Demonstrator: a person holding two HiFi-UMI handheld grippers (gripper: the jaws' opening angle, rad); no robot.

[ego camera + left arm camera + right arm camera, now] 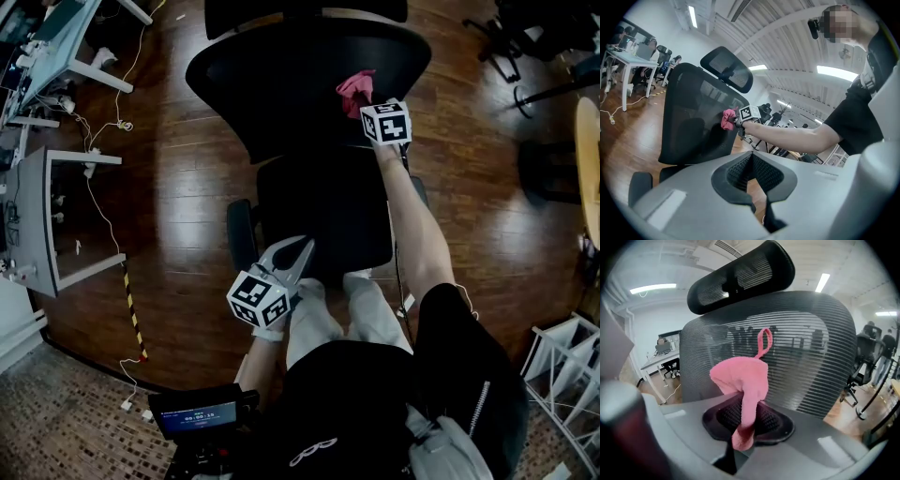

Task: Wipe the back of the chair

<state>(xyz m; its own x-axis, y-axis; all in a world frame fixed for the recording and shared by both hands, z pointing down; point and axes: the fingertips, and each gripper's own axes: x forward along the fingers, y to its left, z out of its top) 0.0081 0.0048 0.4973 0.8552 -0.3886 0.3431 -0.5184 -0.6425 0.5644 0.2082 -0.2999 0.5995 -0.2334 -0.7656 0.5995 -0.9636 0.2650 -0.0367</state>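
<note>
A black office chair stands in front of me, its mesh back (281, 84) (691, 117) (815, 352) topped by a headrest (740, 277). My right gripper (364, 101) (743, 416) is shut on a pink cloth (355, 90) (740, 380), whose bunched end is held against the mesh back near its right side. The left gripper view shows the same cloth (727, 118) on the back, about halfway up. My left gripper (307, 246) (751, 159) hangs low over the near edge of the seat (328, 216), shut on nothing, well apart from the cloth.
Grey desks (42, 197) with cables trailing on the wooden floor stand at the left. A yellow-black strip (131, 309) lies on the floor. Other chairs (525, 47) stand at the top right, a round table edge (589, 159) at the right, a white rack (562, 366) at the bottom right.
</note>
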